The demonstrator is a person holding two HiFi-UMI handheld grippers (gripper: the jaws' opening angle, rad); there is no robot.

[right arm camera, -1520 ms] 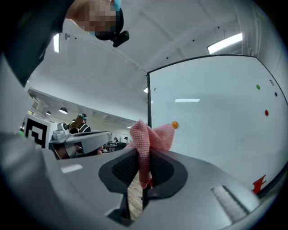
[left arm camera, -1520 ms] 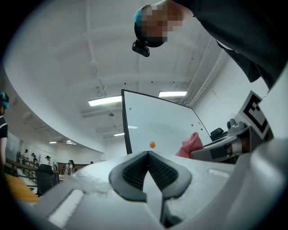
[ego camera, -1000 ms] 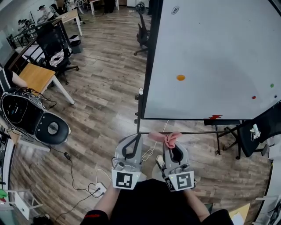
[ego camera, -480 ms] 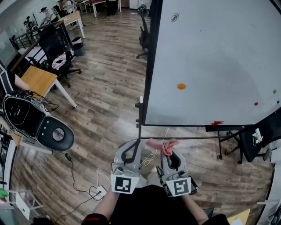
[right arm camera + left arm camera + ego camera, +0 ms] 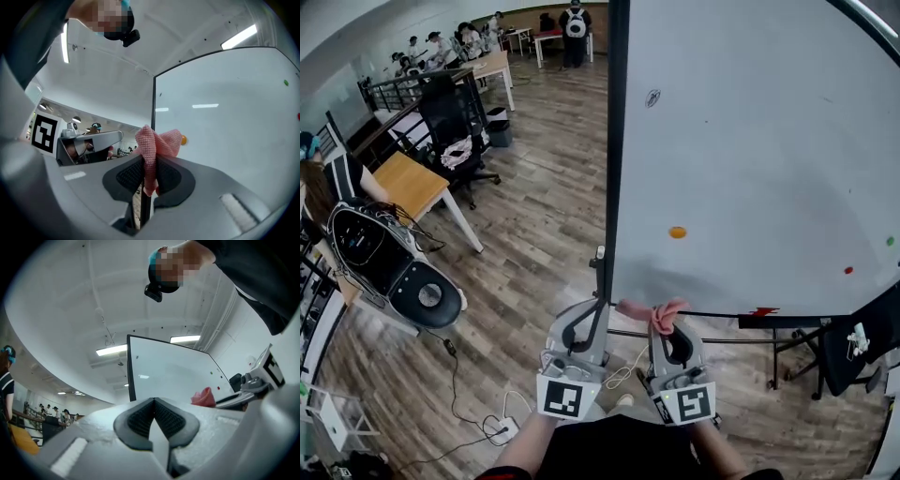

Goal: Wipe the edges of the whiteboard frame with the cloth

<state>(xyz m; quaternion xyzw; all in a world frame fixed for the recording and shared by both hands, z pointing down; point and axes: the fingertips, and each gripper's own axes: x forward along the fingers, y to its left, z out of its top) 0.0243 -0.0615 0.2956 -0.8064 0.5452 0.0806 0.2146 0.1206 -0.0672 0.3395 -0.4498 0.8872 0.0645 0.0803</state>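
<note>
Both low at board (image 5: 750,131) near-left corner: R gripper (image 5: 667,325) clamps cloth (image 5: 654,309), poised for frame (image 5: 616,178); L gripper (image 5: 594,307) closed, empty.

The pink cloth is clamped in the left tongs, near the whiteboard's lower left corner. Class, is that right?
No. The pink cloth is clamped in the right tongs, not the left, as the right gripper view shows; the left tongs are shut on nothing. It is near the whiteboard's lower left corner.
</note>
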